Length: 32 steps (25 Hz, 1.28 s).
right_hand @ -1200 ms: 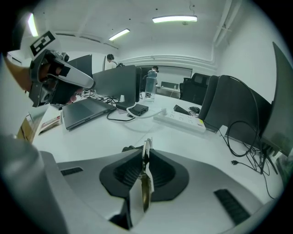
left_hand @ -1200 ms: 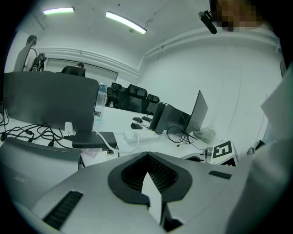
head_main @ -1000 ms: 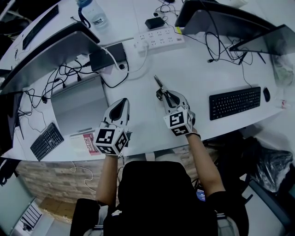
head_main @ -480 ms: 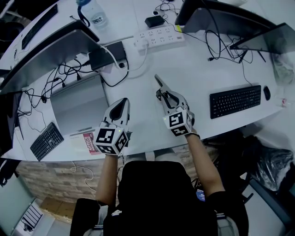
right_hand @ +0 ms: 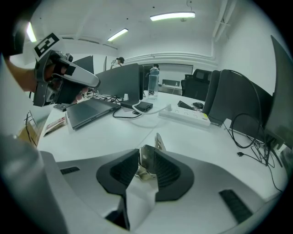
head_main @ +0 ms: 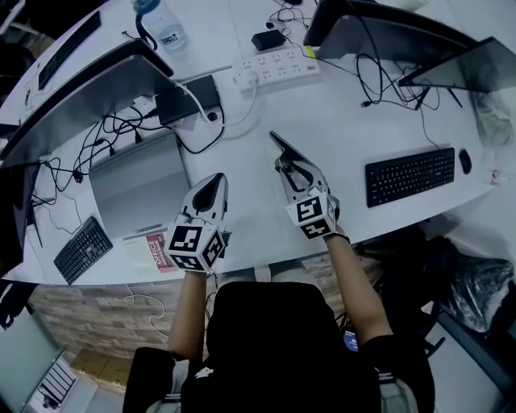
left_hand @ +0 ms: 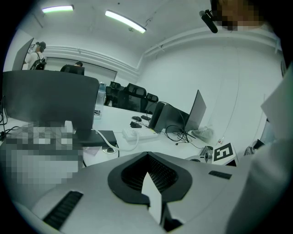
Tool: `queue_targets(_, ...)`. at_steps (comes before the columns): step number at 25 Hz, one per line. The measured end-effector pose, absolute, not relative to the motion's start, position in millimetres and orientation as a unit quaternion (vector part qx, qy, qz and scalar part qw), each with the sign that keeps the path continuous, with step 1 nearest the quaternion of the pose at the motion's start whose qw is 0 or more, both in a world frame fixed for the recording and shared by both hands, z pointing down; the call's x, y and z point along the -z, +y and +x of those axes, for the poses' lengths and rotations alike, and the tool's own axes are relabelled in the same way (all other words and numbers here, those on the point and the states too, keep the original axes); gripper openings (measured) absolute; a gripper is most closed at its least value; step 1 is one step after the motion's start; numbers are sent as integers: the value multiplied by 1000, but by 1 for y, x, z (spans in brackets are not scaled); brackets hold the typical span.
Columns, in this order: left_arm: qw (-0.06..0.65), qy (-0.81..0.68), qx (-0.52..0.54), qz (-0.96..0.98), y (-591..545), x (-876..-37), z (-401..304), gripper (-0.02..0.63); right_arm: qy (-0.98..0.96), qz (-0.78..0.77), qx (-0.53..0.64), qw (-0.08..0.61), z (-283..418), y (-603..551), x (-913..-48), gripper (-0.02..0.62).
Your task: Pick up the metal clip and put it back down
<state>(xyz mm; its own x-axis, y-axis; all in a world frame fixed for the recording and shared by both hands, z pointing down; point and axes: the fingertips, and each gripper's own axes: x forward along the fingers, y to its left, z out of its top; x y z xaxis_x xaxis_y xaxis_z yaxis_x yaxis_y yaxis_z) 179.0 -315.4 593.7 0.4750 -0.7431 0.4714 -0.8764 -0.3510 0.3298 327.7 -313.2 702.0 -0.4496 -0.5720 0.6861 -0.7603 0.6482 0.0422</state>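
Note:
The metal clip (head_main: 282, 148) sticks out forward from my right gripper (head_main: 289, 166) over the white desk (head_main: 339, 121), in the middle of the head view. In the right gripper view the shiny clip (right_hand: 147, 161) stands upright between the two black pads and touches both. The right gripper (right_hand: 146, 168) has its jaws opening, with the clip still between them. My left gripper (head_main: 213, 182) hovers to the left, near the desk's front edge. Its jaws meet at the tip with nothing in them (left_hand: 147, 157). The left gripper (right_hand: 64, 82) also shows at the far left of the right gripper view.
A black keyboard (head_main: 409, 177) lies right of the right gripper. A closed grey laptop (head_main: 137, 181) lies left of the left one. Behind are a power strip (head_main: 276, 66), cables (head_main: 121, 129), a water bottle (head_main: 165, 24) and monitors (head_main: 403, 36). A small keyboard (head_main: 81, 248) and a booklet (head_main: 157, 246) lie front left.
The right gripper's jaws have parted somewhat. The clip's front end now looks wider and has shifted slightly farther away. The left gripper has stayed where it was.

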Motion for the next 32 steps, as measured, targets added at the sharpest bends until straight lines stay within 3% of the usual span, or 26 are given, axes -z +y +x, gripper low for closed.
queue_targets(15, 262, -484, -109, 828, -320, -565, 177, 10, -838, 429, -145, 305, 326, -322, -662, 84)
queue_targets(32, 229, -442, -68, 865, -320, -506, 164, 11, -822, 513, -133, 210, 316, -327, -558, 25)
